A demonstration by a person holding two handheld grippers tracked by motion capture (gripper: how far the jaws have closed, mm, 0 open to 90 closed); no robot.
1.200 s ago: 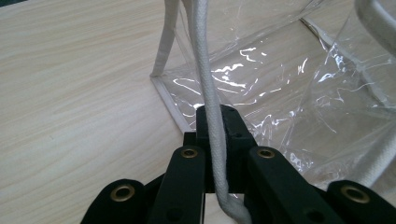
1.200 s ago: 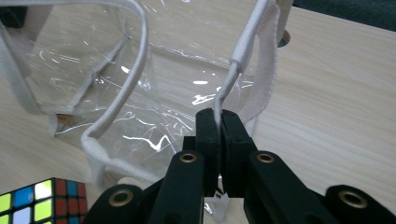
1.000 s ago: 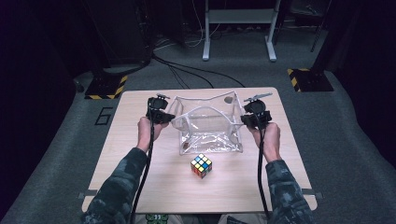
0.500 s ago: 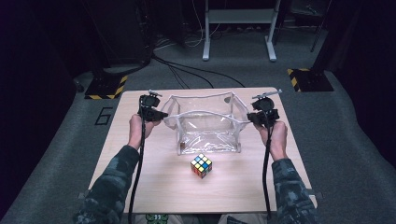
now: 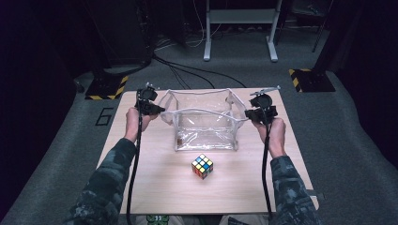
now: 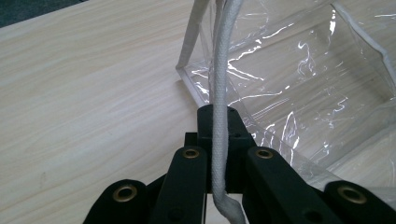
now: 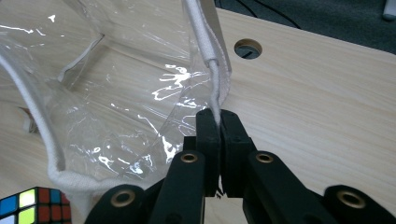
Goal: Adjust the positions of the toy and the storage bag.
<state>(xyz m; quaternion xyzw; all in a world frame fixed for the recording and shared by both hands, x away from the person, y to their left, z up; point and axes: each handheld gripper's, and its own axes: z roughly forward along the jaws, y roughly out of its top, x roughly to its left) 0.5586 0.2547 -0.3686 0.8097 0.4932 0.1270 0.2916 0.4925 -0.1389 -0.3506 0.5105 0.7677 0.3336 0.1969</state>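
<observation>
1. Dark floor and black equipment ring a pale wooden table [image 5: 155, 187]; the room beyond is too dim to read.
2. In the left gripper view, the left gripper [image 6: 219, 116] has its jaws closed on a white fabric handle [image 6: 223, 70] of a clear plastic bag [image 6: 303, 93]. The strap runs down between the jaws and out of the bottom of the picture, so its lower end is cut off.
3. In the right gripper view, the right gripper [image 7: 218, 122] has its jaws pinched together on the bag's white trim [image 7: 205, 42], where the fabric edge narrows to a thin cord. The clamped bit itself is hidden between the jaws.
4. From the high view, the left gripper [image 5: 152, 107] sits at the bag's left side and the right gripper [image 5: 256, 112] at its right side, with the bag's mouth spread open between them.
5. The bag [image 5: 204, 124] stands toward the far edge of the table, roughly midway between its left and right edges. A small dark speck lies inside near its front left corner; it is too small to identify.
6. A colourful puzzle cube [image 5: 202, 166] rests on the table just in front of the bag, toward the near edge, apart from it. In the right gripper view only a corner of the cube [image 7: 28, 207] shows, cut off at the bottom left.
7. A round hole [image 7: 248, 48] pierces the table near its far right corner.
</observation>
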